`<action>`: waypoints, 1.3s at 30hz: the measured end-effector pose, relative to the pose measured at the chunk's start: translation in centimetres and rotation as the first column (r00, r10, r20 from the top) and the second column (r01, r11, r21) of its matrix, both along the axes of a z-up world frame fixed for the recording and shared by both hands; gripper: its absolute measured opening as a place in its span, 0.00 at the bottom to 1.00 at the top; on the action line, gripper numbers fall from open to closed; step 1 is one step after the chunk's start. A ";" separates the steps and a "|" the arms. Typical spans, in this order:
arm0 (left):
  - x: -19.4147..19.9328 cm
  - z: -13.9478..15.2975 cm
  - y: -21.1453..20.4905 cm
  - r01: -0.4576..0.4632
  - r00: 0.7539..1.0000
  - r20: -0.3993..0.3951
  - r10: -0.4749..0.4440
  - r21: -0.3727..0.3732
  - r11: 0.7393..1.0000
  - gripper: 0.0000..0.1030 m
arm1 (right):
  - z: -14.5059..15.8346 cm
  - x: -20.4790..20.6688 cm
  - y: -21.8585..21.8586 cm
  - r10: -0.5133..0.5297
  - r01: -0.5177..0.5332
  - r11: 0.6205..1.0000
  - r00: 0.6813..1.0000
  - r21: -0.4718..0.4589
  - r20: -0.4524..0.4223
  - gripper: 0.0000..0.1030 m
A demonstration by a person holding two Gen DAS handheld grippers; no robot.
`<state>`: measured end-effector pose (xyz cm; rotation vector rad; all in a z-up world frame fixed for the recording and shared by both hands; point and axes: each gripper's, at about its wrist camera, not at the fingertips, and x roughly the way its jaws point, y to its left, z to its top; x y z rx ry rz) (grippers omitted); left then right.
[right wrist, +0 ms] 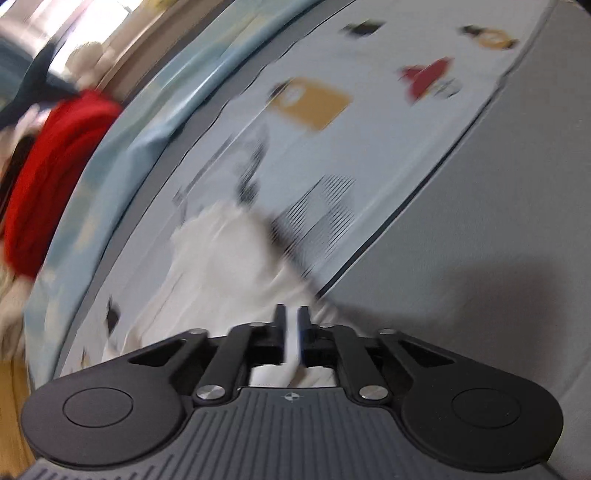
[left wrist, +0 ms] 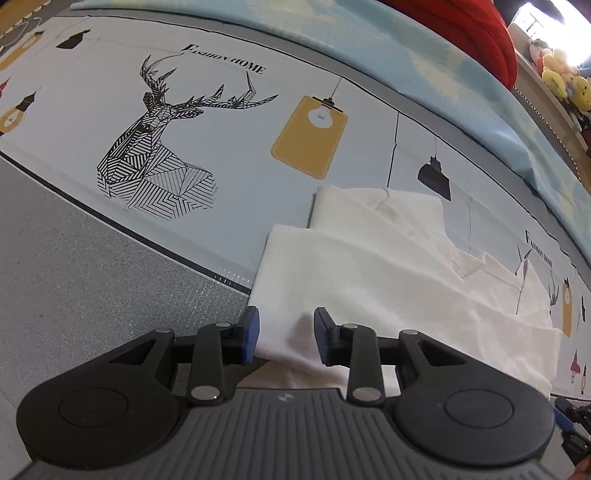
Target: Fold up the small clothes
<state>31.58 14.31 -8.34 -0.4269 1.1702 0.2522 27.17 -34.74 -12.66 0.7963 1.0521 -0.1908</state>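
A white garment (left wrist: 388, 266) lies partly folded on a pale blue printed sheet (left wrist: 240, 155), with its collar toward the right. My left gripper (left wrist: 286, 334) is open, its blue pads on either side of the garment's near edge, with cloth between them. In the blurred right wrist view, my right gripper (right wrist: 291, 332) is shut on a fold of the white garment (right wrist: 229, 254), which trails away from the fingers over the sheet (right wrist: 388, 140).
The sheet has a deer print (left wrist: 159, 136) and lamp prints. A grey woven mat (left wrist: 92, 280) lies at the near left. A red cloth (left wrist: 461, 33) and yellow plush toys (left wrist: 561, 77) sit beyond the far edge. The red cloth (right wrist: 51, 177) also shows at left.
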 end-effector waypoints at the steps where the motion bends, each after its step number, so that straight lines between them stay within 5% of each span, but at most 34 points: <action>1: 0.0 0.0 -0.1 0.003 1.000 0.002 -0.003 0.002 1.000 0.35 | -0.1 0.2 0.9 0.025 -0.026 1.000 1.000 -0.013 -0.017 0.30; 7: 0.0 0.2 0.0 0.010 1.000 0.007 -0.010 0.012 1.000 0.35 | -2.1 0.9 2.7 0.071 -0.072 0.997 0.993 -0.008 -0.097 0.31; 9: 0.0 0.2 0.0 0.013 1.000 0.008 -0.013 0.013 1.000 0.35 | -1.9 0.7 2.5 0.050 -0.051 0.999 0.996 -0.016 -0.069 0.00; 15: -0.1 1.2 -0.3 0.033 0.999 0.035 -0.033 -0.013 0.999 0.35 | 1.5 -1.0 1.0 -0.025 0.029 0.996 0.999 -0.086 0.043 0.01; 22: 0.0 1.3 -2.4 0.103 0.994 0.040 -0.102 -0.020 0.995 0.35 | 0.5 -1.3 -0.4 -0.087 0.076 0.985 0.994 -0.156 -0.068 0.05; 26: -0.1 0.3 -3.1 0.139 0.990 0.021 -0.138 -0.029 0.990 0.35 | 2.8 -2.1 0.3 -0.059 0.074 0.973 0.995 -0.220 0.074 0.05; 29: -0.2 -1.3 -3.1 0.149 0.988 -0.027 -0.149 -0.018 0.989 0.35 | 3.2 -1.4 0.6 0.028 0.002 0.989 0.979 -0.146 0.202 0.12; 34: -0.7 -2.4 -2.3 0.157 0.985 -0.063 -0.157 -0.011 0.988 0.35 | -2.4 -0.4 -0.4 0.019 -0.034 0.990 0.994 -0.139 -0.108 0.16; 37: -1.1 -2.1 -2.2 0.168 0.986 -0.020 -0.168 0.001 0.986 0.35 | -2.0 -0.7 -0.7 0.008 -0.021 0.988 0.997 -0.150 -0.082 0.16; 39: -1.3 -3.6 -2.4 0.185 0.980 -0.078 -0.183 0.025 0.982 0.37 | -0.8 -0.9 -0.4 0.035 -0.047 0.975 0.998 -0.217 -0.061 0.18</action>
